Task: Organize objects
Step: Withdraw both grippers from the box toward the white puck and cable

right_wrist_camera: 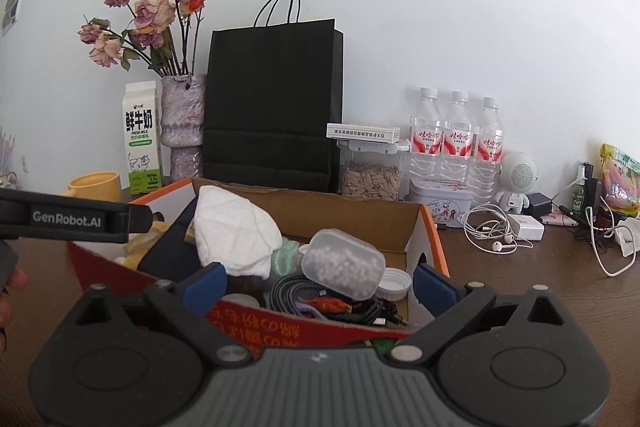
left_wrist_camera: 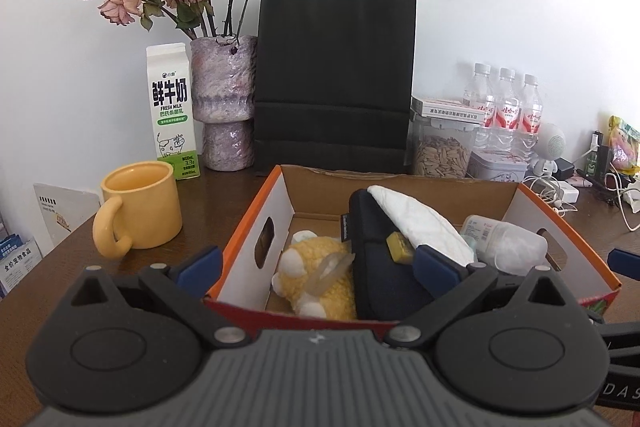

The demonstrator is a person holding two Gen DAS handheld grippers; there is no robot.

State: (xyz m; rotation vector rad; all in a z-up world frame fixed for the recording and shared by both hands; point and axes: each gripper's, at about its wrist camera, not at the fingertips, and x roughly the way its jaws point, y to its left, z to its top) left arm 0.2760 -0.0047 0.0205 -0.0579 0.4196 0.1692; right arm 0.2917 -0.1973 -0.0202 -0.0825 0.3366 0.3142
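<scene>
Both hand-held grippers (left_wrist_camera: 316, 267) (right_wrist_camera: 318, 285) spread w/ nothing held, over cluttered orange-edged box (left_wrist_camera: 248, 223).

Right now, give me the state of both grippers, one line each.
Left gripper: open, holding nothing, poised over the cardboard box.
Right gripper: open, holding nothing, at the box's near edge.

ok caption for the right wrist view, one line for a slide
Open right gripper poised over a cluttered cardboard box holding a clear bead case and coiled cables.
</scene>
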